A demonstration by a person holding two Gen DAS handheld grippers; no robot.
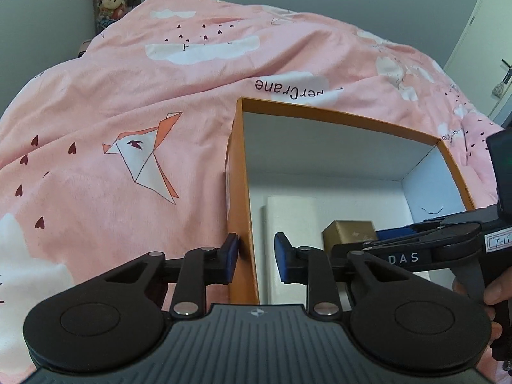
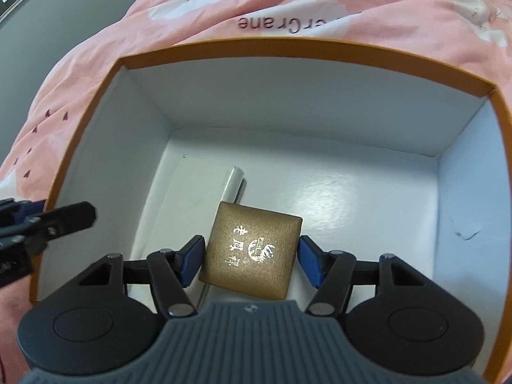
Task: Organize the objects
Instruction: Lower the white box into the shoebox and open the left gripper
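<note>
Orange box (image 2: 499, 134), open top, white inside, sits on the bed over a pink quilt (image 1: 128, 102) with a crane print. Left gripper (image 1: 256, 260) is at lower centre of its view, narrow, straddling the box's left wall: left pad looks to be touching the orange outer face, right pad (image 1: 283, 260) stands clear of the white inner face, so no clamp on it. Right gripper (image 2: 251, 257) is at lower centre of its view, holding a gold gift box (image 2: 252, 252) by its two sides, both blue pads on it, the box tilted, silver characters on the lid. Gold box is inside the orange box's outline, above the floor. White flat box (image 2: 188, 198) lies on the floor along the left wall, partly under the gold one. A hand (image 1: 492, 294) shows at the right edge of the left view.
</note>
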